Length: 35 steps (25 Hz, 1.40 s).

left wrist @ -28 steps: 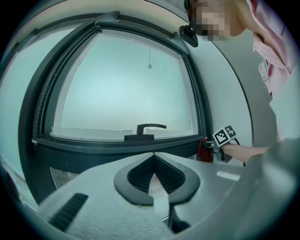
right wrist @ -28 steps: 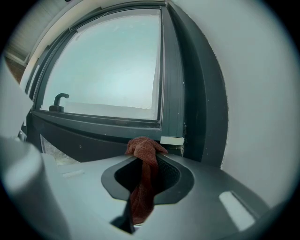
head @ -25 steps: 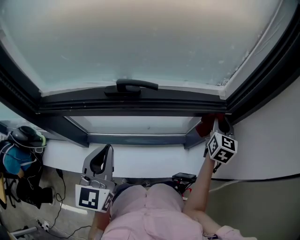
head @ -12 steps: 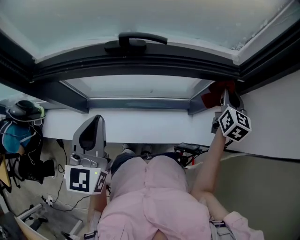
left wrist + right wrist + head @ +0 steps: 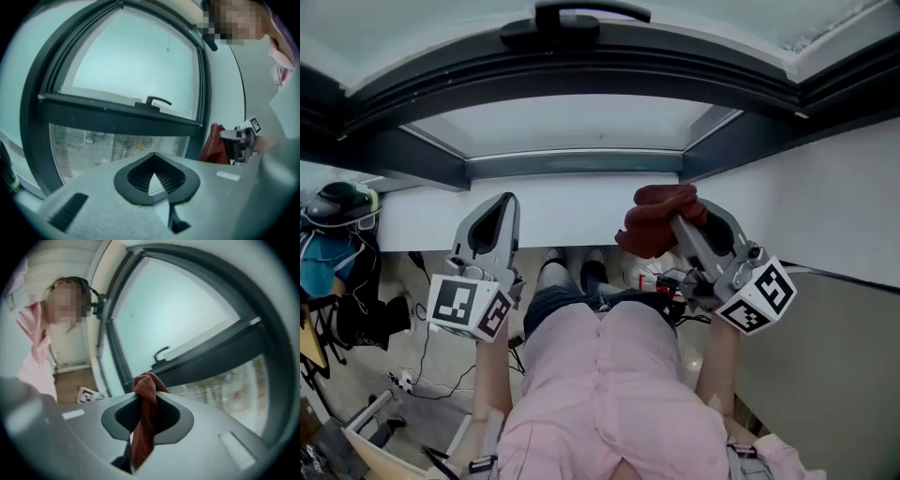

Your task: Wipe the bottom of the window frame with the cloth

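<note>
Clamping the rust-red terry cloth (image 5: 649, 234) between its jaws, the right gripper (image 5: 682, 223) has pulled back from the right corner of the dark grey window frame (image 5: 572, 165) to the white sill (image 5: 572, 211). The left gripper (image 5: 499, 214), jaws together and empty, hovers to its left.

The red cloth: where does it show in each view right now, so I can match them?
Head view: cloth right of centre, in front of the white sill.
Left gripper view: cloth at far right, beside the upright of the window frame.
Right gripper view: cloth bottom centre, pinched by the tongs of the right gripper.
Shared landmark: the black window handle.
</note>
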Each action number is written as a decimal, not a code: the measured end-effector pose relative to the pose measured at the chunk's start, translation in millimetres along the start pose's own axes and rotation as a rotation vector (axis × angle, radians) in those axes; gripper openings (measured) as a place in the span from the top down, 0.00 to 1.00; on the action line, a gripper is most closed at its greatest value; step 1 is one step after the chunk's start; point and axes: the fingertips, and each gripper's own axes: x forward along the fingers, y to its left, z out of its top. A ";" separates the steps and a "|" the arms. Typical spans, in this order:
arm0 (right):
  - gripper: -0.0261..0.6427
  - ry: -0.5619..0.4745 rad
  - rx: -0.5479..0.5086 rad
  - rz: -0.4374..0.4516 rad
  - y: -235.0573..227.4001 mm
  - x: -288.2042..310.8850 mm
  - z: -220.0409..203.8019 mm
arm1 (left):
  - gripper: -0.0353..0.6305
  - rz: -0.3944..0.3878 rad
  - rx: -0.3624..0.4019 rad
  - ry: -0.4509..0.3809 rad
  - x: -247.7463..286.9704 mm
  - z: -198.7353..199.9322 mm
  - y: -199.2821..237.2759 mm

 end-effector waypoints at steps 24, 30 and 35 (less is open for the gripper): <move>0.90 0.258 0.194 1.325 501.9 160.8 -107.8 | 0.95 -1.239 -0.216 -0.250 -97.8 84.9 -132.3; 0.90 0.224 0.174 1.239 491.8 180.1 -110.3 | 0.95 -1.296 -0.125 -0.324 -115.8 97.2 -138.0; 0.90 0.267 0.221 1.194 504.1 198.6 -125.1 | 0.95 -1.306 -0.190 -0.319 -129.8 90.1 -122.6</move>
